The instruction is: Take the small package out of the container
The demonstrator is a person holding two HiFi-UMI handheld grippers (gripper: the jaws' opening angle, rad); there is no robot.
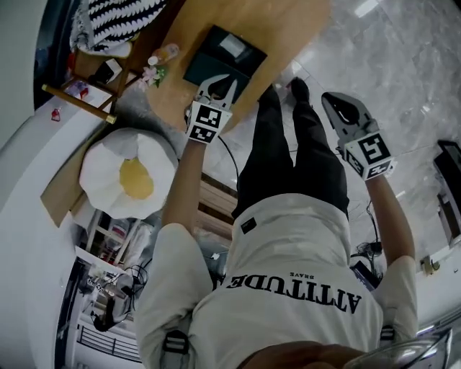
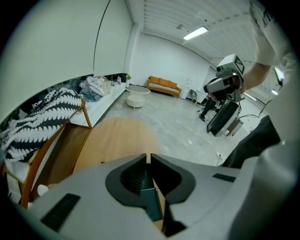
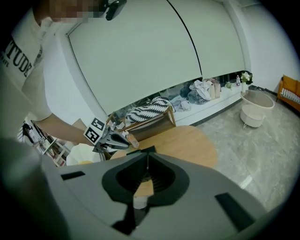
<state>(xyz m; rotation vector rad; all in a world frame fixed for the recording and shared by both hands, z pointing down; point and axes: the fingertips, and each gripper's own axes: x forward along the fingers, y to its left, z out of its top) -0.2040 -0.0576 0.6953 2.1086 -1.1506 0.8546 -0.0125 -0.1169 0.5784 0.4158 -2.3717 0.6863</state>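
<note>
well, left hand-held gripper (image 1: 218, 85) was closed, empty, near container (image 1: 225, 58) on surface (image 1: 288, 21); right hand-held gripper (image 1: 333, 102) was closed and empty too.

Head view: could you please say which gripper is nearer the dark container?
The left gripper, over the wooden table beside the dark container; the right gripper hangs over the floor.
</note>
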